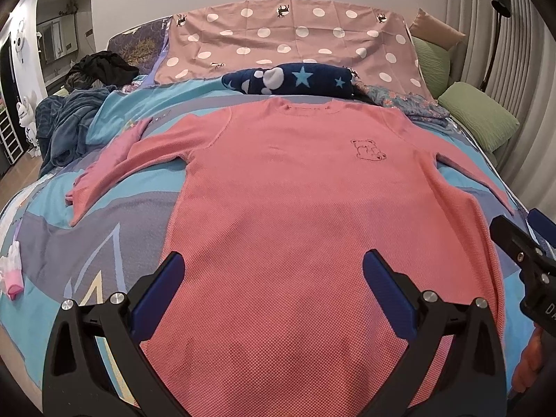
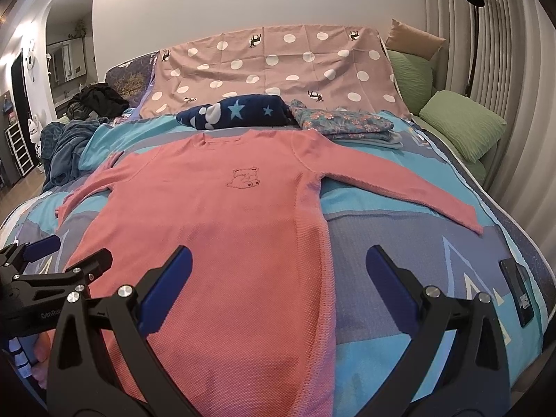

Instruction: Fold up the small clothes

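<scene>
A pink long-sleeved top (image 1: 299, 215) is lying flat and face up on the bed's blue and grey patterned cover (image 1: 114, 229), neckline toward the headboard and both sleeves stretching out to the sides; a small outlined bear (image 2: 243, 178) is showing on its chest, with no words beside it. The left gripper (image 1: 274, 278) is hovering over the lower part of the top with its jaws spread wide and nothing between its blue pads. The right gripper (image 2: 278, 267) is hanging over the top's right edge, its jaws likewise standing wide apart and gripping nothing, one finger above the pink fabric and the other above the bed cover. In the right wrist view the left gripper's black body is showing white lettering that reads "GenRob" before it runs out of sight; in the left wrist view the right gripper's body is showing letters beginning "DA", the rest cut off. Beyond the neckline a navy blanket with stars (image 2: 239, 111) is lying rolled, and a folded floral cloth (image 2: 344, 123) is sitting just beside it. A pink polka-dot sheet (image 1: 292, 38) is draping the headboard, with green pillows (image 2: 462, 121) at the right. A small pink and white sock (image 1: 12, 274) is lying near the cover's left edge, and a dark phone (image 2: 519, 292) is resting on the right side.
</scene>
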Demonstrator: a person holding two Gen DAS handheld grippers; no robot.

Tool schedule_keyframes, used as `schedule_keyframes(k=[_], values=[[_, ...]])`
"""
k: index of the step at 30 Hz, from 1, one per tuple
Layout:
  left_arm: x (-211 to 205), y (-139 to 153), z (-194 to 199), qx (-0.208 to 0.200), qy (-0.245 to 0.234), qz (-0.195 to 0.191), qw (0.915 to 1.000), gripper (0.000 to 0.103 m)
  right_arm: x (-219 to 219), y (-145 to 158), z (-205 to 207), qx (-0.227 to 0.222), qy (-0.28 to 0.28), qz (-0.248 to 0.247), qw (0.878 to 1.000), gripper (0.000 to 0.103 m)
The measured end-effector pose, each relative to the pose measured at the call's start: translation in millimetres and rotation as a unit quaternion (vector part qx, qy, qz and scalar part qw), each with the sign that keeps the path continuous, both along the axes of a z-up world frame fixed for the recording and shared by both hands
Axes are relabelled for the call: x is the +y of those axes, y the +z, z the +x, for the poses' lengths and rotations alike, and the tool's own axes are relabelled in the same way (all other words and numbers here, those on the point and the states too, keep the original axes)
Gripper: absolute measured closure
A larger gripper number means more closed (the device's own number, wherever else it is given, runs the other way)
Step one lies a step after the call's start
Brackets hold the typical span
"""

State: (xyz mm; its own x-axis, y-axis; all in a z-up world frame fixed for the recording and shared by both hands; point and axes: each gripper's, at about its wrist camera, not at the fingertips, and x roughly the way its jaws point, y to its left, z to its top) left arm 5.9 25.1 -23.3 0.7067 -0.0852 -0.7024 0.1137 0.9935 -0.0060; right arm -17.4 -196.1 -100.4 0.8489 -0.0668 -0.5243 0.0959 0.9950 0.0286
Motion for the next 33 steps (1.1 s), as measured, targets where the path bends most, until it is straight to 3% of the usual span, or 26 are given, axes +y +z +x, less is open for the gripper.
schedule_keyframes(k=[33], values=[[9.2, -1.8, -4.2, -0.008, -0.016, -0.031, 0.9993, 0.001, 6.1, -2.9, 0.6, 0.003, 0.002, -0.006, 1.0, 0.002]])
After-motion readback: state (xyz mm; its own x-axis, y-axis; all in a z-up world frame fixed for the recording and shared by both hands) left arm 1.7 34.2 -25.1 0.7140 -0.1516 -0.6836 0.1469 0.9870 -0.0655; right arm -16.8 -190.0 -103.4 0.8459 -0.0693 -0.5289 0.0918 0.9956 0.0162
